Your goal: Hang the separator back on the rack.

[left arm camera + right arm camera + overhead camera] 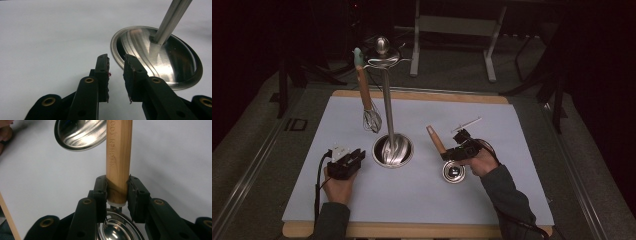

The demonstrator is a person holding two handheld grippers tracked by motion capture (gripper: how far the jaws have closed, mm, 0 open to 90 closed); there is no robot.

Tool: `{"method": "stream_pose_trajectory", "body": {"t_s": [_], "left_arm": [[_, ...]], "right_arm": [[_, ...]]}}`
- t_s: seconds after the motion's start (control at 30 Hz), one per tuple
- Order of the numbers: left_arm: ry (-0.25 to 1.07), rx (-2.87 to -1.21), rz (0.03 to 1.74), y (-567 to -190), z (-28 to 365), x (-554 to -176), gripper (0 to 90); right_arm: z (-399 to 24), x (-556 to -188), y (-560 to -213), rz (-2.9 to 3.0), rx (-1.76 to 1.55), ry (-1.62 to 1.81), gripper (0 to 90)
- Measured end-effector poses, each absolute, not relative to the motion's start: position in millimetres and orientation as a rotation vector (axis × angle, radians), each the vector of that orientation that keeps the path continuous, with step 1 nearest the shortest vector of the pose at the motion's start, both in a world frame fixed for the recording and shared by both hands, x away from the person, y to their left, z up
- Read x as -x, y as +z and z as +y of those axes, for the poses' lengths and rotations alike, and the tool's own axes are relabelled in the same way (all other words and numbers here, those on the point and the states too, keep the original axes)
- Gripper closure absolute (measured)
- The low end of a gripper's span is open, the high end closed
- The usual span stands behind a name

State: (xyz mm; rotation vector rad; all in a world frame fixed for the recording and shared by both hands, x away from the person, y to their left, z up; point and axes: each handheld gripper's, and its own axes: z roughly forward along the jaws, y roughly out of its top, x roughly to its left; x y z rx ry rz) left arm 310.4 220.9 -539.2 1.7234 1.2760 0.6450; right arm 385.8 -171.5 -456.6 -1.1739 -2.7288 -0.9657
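A steel utensil stand (pixel 387 107) rises from its round base (pixel 392 151) in the middle of the white mat. From its top hangs a whisk (pixel 368 102) with a wooden handle. My right gripper (pixel 447 153) is shut on the wooden handle (pixel 118 157) of a ladle (pixel 435 138), close to the steel bowl (pixel 454 172), which rests on the mat. The handle tilts up toward the stand. My left gripper (pixel 116 75) lies on the mat just left of the base (pixel 155 57), jaws open with nothing between them.
The white mat (pixel 512 150) covers a wooden table (pixel 422 95). A metal frame (pixel 457 30) stands on the floor behind it. In the right gripper view the stand's base (pixel 80 132) lies ahead, and a hand (pixel 5 132) sits at the top left.
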Motion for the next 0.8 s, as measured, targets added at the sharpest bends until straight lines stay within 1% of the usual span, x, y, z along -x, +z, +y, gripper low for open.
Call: {"method": "stream_pose_trajectory", "body": {"t_s": [0.8], "left_arm": [[0.645, -1.722, 1.277, -539.1, 221.0, -310.4, 74.1]], "right_arm": [[-169.8, -375.0, -437.1, -2.737, 1.150, -1.151, 71.1]]}}
